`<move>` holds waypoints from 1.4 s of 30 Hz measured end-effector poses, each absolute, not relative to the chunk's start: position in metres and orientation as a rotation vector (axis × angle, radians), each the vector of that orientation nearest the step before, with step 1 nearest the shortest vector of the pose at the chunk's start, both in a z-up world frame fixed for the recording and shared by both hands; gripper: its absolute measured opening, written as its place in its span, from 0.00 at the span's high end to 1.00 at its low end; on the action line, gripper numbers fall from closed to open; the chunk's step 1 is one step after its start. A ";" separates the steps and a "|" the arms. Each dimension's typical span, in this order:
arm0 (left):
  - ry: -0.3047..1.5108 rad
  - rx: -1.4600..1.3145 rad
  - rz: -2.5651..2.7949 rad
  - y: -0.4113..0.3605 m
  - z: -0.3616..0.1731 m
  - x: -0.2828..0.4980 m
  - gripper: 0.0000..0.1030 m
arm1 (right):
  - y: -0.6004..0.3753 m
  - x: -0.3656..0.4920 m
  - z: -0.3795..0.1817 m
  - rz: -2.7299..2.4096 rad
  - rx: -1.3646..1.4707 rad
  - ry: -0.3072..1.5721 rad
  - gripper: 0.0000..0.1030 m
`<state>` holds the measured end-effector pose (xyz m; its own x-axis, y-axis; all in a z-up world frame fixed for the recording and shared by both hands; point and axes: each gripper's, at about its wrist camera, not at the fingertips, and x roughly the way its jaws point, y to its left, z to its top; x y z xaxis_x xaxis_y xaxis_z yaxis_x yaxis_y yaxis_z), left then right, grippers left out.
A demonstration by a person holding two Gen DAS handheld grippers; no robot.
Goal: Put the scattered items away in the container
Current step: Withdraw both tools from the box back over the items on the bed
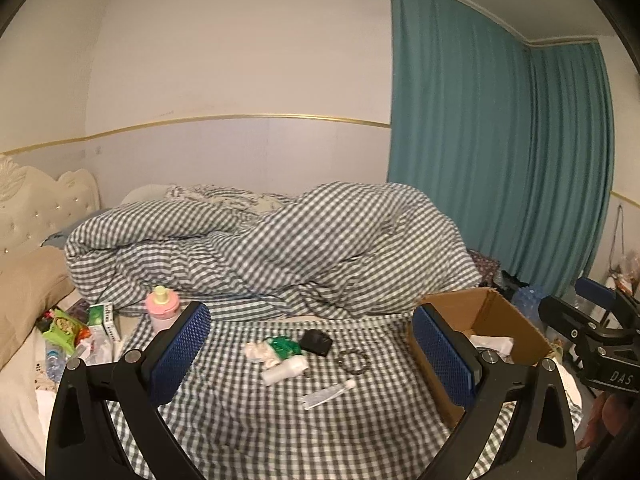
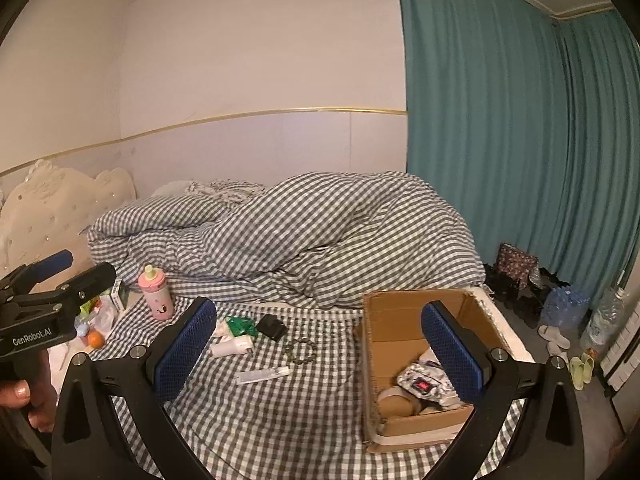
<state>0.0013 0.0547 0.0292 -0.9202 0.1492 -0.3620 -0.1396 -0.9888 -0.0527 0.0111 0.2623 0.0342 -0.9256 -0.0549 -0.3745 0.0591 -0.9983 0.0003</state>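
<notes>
Scattered on the checked bed sheet lie a white bottle (image 1: 284, 370), a green packet (image 1: 284, 346), a black pouch (image 1: 316, 342), a bead bracelet (image 1: 354, 362) and a thin white tube (image 1: 328, 394). My left gripper (image 1: 312, 314) hovers over them, open and empty. The cardboard box (image 1: 492, 312) stands to the right. My right gripper (image 2: 320, 310) is open and empty too, its right finger above the box (image 2: 400, 320), which holds a patterned pouch (image 2: 424, 380) and a tape roll (image 2: 396, 400). The bottle (image 2: 232, 346), the bracelet (image 2: 300, 352) and the tube (image 2: 262, 376) lie left of the box.
A pink baby bottle (image 2: 156, 292) stands at the back left beside snack packets (image 1: 64, 326), a small carton (image 1: 104, 318) and an orange (image 2: 95, 338). A bunched checked duvet (image 1: 300, 240) fills the far side of the bed. Shoes and water bottles (image 2: 564, 308) sit on the floor by the teal curtain.
</notes>
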 end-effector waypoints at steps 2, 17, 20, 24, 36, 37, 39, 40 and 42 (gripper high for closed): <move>-0.042 -0.564 2.955 0.047 0.027 0.000 0.00 | 0.257 0.009 0.033 -3.016 0.588 0.022 0.00; -0.094 -0.634 3.012 0.008 0.008 -0.017 0.00 | 0.225 -0.013 0.016 -2.937 0.636 0.063 0.00; -0.089 -0.644 3.009 0.006 0.004 -0.022 0.00 | 0.223 -0.019 0.012 -2.927 0.650 0.069 0.00; -0.088 -0.657 3.005 0.005 -0.001 -0.028 0.00 | 0.221 -0.027 0.006 -2.924 0.669 0.071 0.00; -0.071 -0.723 2.978 0.007 -0.024 -0.053 0.00 | 0.220 -0.056 -0.017 -2.909 0.754 0.069 0.00; -0.072 -0.728 2.978 0.006 -0.026 -0.055 0.00 | 0.220 -0.059 -0.019 -2.909 0.762 0.072 0.00; -0.070 -0.744 2.974 0.006 -0.031 -0.061 0.00 | 0.220 -0.065 -0.023 -2.908 0.778 0.073 0.00; -0.069 -0.750 2.973 0.006 -0.033 -0.064 0.00 | 0.220 -0.068 -0.026 -2.908 0.785 0.072 0.00; -0.067 -0.765 2.970 0.005 -0.039 -0.070 0.00 | 0.220 -0.073 -0.031 -2.909 0.793 0.076 0.00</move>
